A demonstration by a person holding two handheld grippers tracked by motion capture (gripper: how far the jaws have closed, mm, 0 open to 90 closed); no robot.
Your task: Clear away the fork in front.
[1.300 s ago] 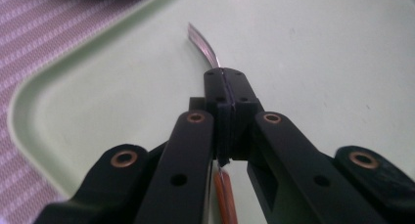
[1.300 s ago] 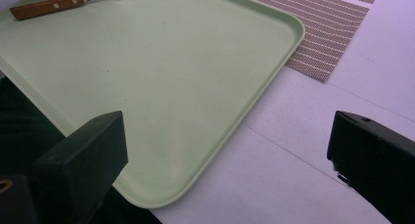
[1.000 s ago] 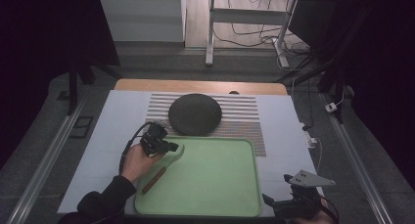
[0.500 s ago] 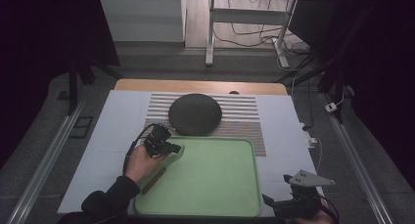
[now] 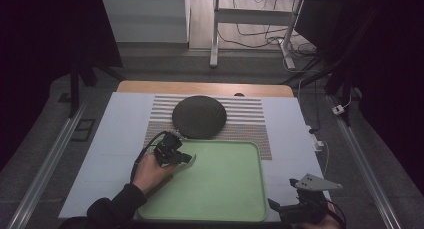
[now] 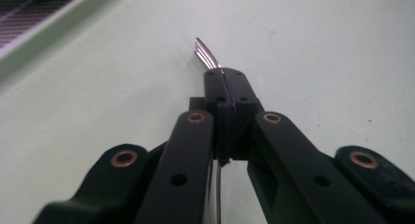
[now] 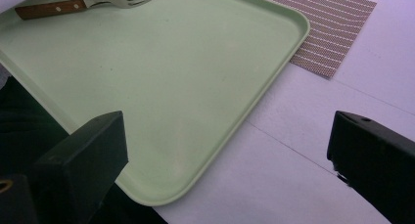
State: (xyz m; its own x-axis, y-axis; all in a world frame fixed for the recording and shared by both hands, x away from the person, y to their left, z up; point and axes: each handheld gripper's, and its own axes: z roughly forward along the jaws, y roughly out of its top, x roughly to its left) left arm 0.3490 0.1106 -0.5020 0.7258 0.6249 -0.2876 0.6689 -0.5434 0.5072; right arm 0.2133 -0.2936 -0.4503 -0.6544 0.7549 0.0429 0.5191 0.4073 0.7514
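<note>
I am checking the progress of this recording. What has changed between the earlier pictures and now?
The left gripper, shut on the fork, has moved a little away from the person along the left side of the green tray, carrying the fork with it. The right gripper stayed open at the tray's near right corner. The tray, the dark round plate and the striped mat stayed as they were.

Beyond my jaws lay a round black plate (image 5: 199, 116) on a striped mat (image 5: 250, 120), with a desk frame (image 5: 250, 29) and cables (image 5: 260, 39) well behind
</note>
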